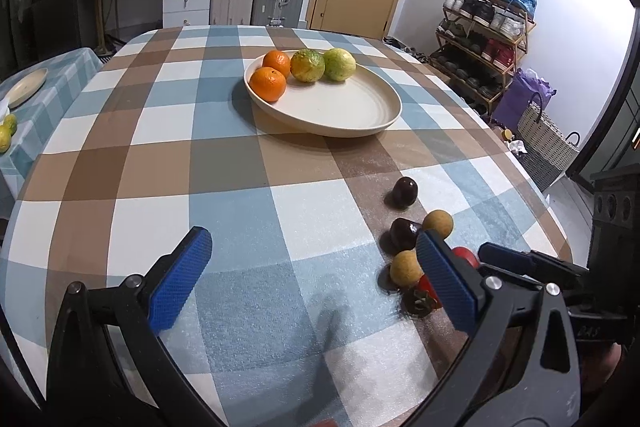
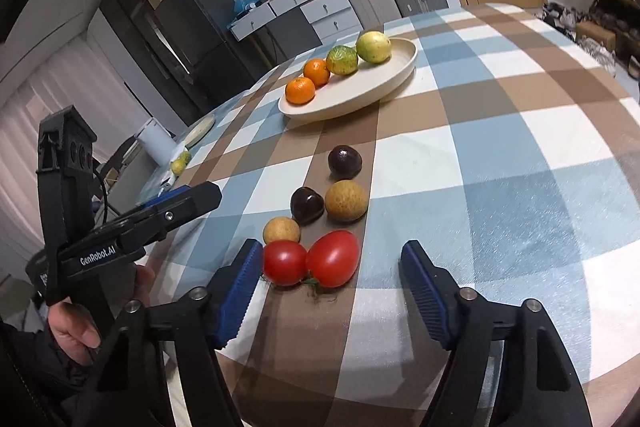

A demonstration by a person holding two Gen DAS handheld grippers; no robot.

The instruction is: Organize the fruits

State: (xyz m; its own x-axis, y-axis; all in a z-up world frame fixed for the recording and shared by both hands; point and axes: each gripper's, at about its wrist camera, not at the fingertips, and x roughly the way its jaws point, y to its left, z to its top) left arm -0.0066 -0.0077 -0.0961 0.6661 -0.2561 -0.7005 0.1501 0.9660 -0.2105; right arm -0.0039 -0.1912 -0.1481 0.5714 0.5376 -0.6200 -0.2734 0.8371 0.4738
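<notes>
Between the blue pads of the right gripper [image 2: 330, 285], whose jaws are standing wide apart, two red tomatoes [image 2: 332, 257] are lying side by side and touching, gripped by nothing. Just beyond them two tan round fruits [image 2: 345, 201] and two dark purple fruits [image 2: 345, 159] are sitting in a loose cluster on the checked tablecloth [image 2: 500, 131]. Off to the left, the left gripper [image 1: 316, 269] is hovering over bare cloth with its jaws likewise spread and nothing between them; the same cluster is showing beside and partly behind its right finger. Farther across the table, a cream plate [image 1: 344, 111] is carrying two oranges [image 1: 268, 83] and two yellow-green citrus fruits [image 1: 307, 65] lined along its far rim.
</notes>
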